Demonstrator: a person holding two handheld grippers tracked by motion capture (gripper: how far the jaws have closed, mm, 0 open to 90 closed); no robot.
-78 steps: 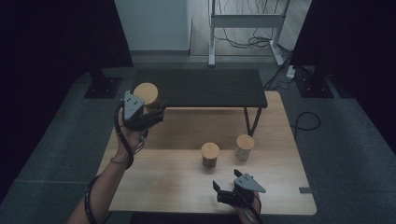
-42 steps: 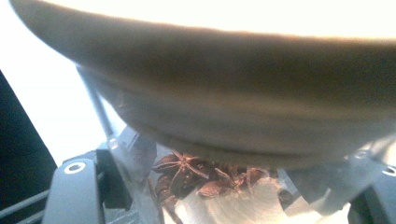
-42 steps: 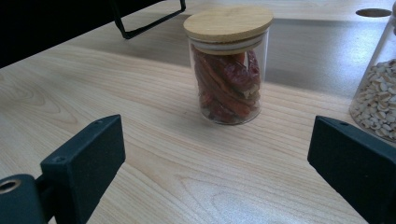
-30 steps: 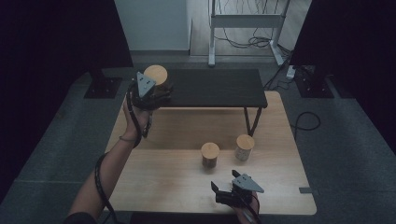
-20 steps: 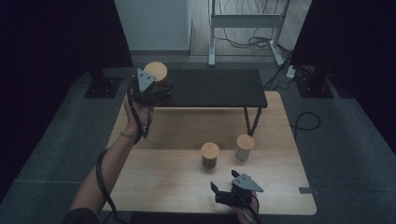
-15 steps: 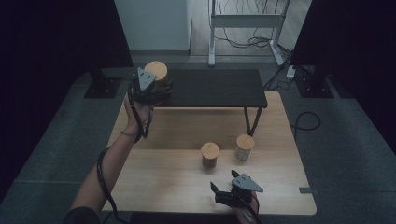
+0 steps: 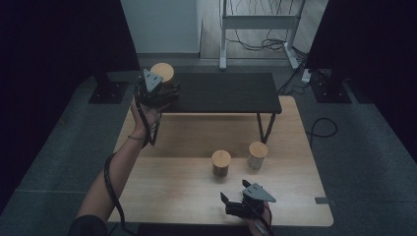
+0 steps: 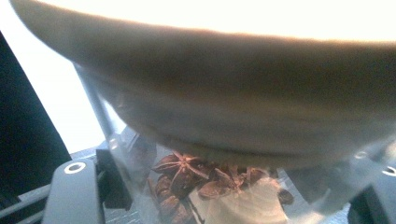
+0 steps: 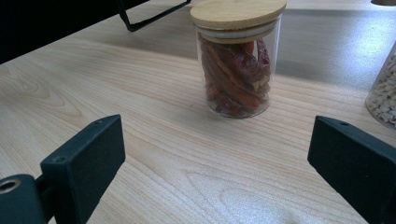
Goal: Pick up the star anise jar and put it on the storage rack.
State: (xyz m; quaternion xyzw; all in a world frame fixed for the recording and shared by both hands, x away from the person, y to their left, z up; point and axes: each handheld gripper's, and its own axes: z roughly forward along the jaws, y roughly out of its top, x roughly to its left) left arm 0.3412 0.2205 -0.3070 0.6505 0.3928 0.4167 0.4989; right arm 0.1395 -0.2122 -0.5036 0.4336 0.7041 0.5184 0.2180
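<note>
Gripping the star-anise jar [image 7: 162, 78] in our left gripper [image 7: 156, 92], jaws clamped on its glass below the wooden lid, we held it at the near-left corner of the black shelf [image 7: 221, 92]. Our right gripper [image 7: 235, 203] rested empty, jaws wide, the chilli jar [image 9: 237, 60] ahead of it. Letting go with the base overhanging the shelf's edge risked tipping the jar off.

The star anise jar [image 8: 219, 186] is blurred, its lid cut off at the top edge; the seed jar [image 9: 384, 93] is cut off at right.
</note>
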